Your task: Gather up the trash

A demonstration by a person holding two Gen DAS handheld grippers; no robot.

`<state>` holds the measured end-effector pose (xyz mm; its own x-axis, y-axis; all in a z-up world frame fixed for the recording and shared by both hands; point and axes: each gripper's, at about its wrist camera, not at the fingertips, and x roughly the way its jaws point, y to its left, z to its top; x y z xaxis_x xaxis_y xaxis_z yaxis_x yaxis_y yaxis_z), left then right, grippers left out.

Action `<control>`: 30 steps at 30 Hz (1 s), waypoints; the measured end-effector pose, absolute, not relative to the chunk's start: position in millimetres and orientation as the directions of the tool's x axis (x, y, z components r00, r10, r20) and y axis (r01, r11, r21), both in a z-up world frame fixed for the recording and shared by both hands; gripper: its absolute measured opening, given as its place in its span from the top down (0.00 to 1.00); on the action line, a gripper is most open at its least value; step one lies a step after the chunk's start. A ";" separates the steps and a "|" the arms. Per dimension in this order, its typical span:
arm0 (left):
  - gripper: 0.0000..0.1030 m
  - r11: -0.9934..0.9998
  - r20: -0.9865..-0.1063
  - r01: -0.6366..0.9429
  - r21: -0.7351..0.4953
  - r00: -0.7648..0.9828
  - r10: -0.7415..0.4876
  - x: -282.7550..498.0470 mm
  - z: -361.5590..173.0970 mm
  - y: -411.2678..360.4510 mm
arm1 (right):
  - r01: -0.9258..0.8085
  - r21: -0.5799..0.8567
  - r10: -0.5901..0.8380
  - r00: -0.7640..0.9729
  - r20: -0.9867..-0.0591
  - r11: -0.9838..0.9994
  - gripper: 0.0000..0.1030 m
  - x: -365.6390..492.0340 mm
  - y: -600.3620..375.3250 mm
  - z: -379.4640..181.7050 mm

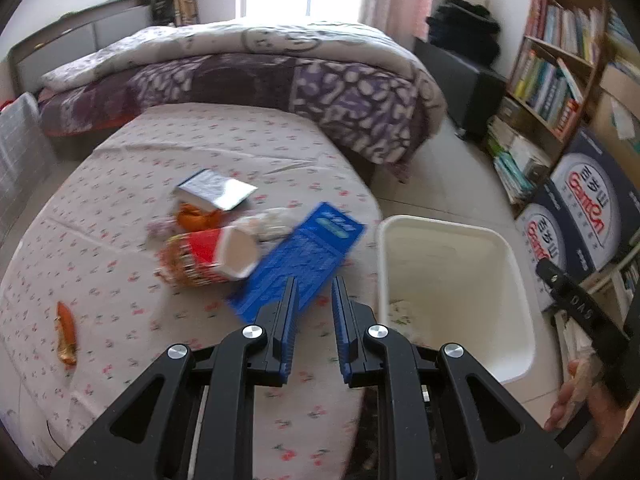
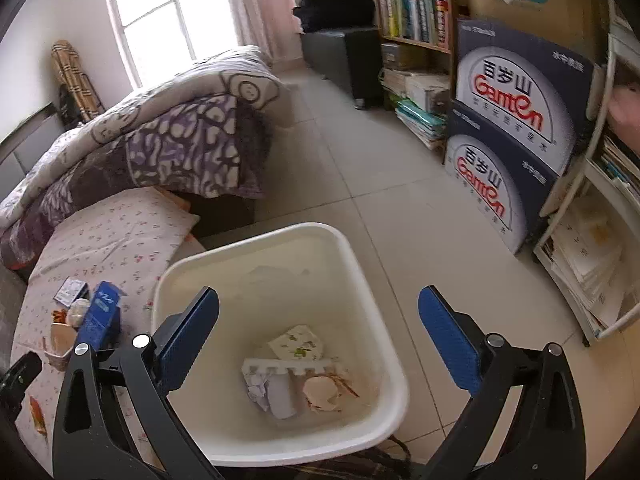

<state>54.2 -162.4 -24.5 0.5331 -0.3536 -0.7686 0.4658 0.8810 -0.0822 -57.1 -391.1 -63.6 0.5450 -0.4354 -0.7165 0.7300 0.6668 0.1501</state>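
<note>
Surface: bed sheet [image 1: 120,240] with small red flowers, white bin [image 2: 384,380] on the tiled floor beside it.
Left gripper [image 1: 314,296]: fingers slightly apart, empty, above the near end of the blue box [image 1: 304,256].
Right gripper [image 2: 320,320]: spread wide over the bin, empty.
Bin contents: crumpled paper [image 2: 258,390], white foam piece [image 2: 288,366], patterned wrapper [image 2: 298,344].
Trash on sheet: orange wrapper [image 1: 66,332] well apart; red carton [image 1: 208,254] touching the blue box; small white box [image 1: 216,190] farther back.
Beyond: purple quilt [image 1: 240,76], bookshelf [image 1: 560,64].
</note>
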 end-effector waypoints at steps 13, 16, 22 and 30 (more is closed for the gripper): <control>0.82 0.759 -0.782 0.611 -0.223 0.353 -0.514 41.9 -27.4 -233.8 | 0.789 0.160 -0.454 0.492 -0.743 0.593 0.07 -91.3 -423.3 -81.5; 0.82 0.772 -0.790 0.596 -0.222 0.354 -0.501 42.5 -31.3 -236.7 | 0.795 0.169 -0.452 0.491 -0.745 0.583 0.07 -94.9 -426.0 -82.3; 0.45 0.897 -0.800 0.425 -0.122 0.493 -0.342 62.1 -39.2 -178.1 | 0.752 0.185 -0.411 0.529 -0.743 0.633 0.07 -81.7 -412.7 -78.9; 0.29 0.984 -0.774 0.106 0.144 0.631 0.045 98.1 -59.5 -35.0 | 0.626 0.174 -0.321 0.595 -0.737 0.760 0.07 -49.5 -361.1 -70.8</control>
